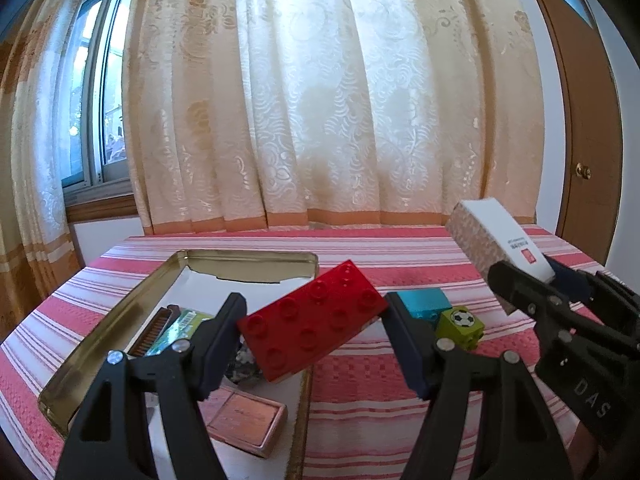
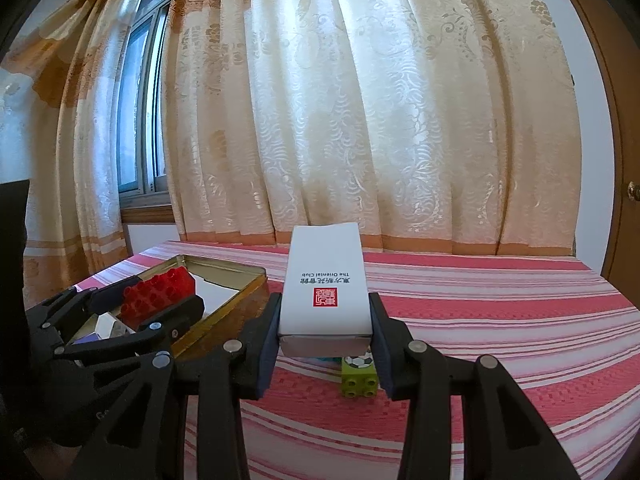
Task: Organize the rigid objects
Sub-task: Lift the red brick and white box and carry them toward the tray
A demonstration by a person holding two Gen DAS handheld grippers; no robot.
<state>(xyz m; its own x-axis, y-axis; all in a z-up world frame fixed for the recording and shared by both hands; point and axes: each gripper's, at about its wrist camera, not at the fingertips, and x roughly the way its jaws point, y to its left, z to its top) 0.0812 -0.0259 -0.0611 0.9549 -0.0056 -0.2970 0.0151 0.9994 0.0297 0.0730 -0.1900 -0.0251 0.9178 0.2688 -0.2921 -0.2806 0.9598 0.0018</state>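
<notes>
My left gripper (image 1: 314,320) is shut on a large red studded brick (image 1: 312,320), held tilted above the right edge of an open gold tin (image 1: 120,312). The same red brick (image 2: 156,294) shows at the left of the right wrist view, over the tin (image 2: 240,288). My right gripper (image 2: 325,332) is shut on a white carton (image 2: 326,292) with a red seal, raised off the table; that carton (image 1: 500,240) appears at the right in the left wrist view. Beneath it a green cube with a football print (image 2: 359,374) (image 1: 460,326) and a teal block (image 1: 424,304) rest on the cloth.
The tin holds a pink flat box (image 1: 244,416), a comb (image 1: 152,332), a green card (image 1: 180,326) and a dark speckled item (image 1: 242,364). A red and white striped cloth (image 2: 500,320) covers the table. Curtains (image 2: 360,120) hang behind it, and a window (image 1: 100,100) is at the left.
</notes>
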